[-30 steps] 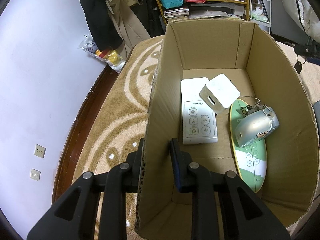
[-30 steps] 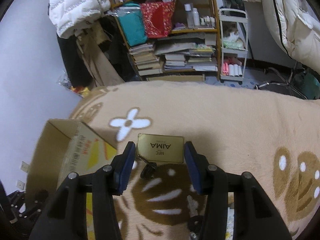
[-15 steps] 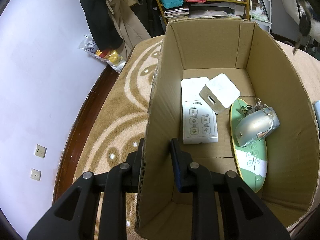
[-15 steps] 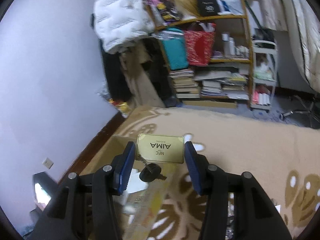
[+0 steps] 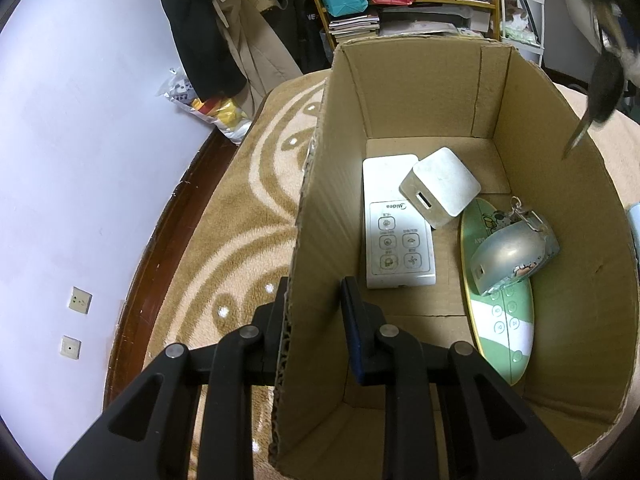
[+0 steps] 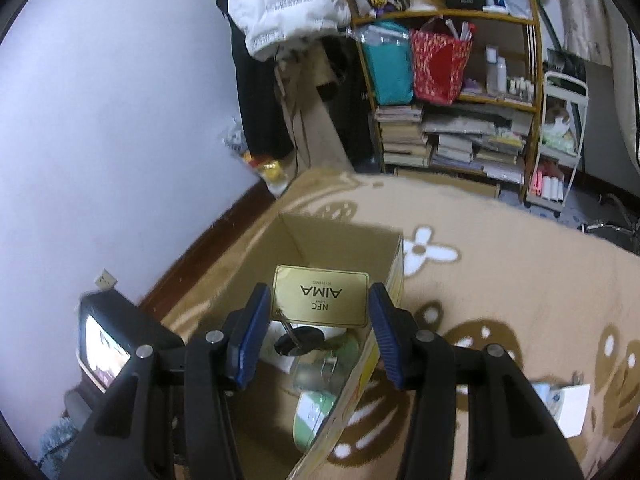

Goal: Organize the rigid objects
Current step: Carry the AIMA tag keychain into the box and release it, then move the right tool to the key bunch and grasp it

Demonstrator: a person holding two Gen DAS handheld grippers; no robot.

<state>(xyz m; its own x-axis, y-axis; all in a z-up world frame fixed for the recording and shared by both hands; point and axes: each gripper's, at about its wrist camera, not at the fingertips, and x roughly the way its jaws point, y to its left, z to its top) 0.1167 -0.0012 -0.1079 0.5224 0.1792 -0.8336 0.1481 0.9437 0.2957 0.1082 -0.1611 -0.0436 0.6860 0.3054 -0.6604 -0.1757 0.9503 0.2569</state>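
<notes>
gold nfc card (image 6: 320, 295), rectangular, "aima" printed, black key (image 6: 299, 340) dangling beneath, gripped by right gripper (image 6: 318, 330) fingers at lower centre above cardboard box (image 6: 340, 240). left gripper (image 5: 316, 320) fingers clamp box wall.

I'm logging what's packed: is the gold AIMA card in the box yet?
Not yet. The gold card is clamped between the right gripper fingers, above the cardboard box, its key dangling.

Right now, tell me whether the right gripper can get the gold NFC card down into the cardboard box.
Probably yes. The right gripper holds the gold NFC card over the open cardboard box, whose floor behind the white remote is bare.
</notes>
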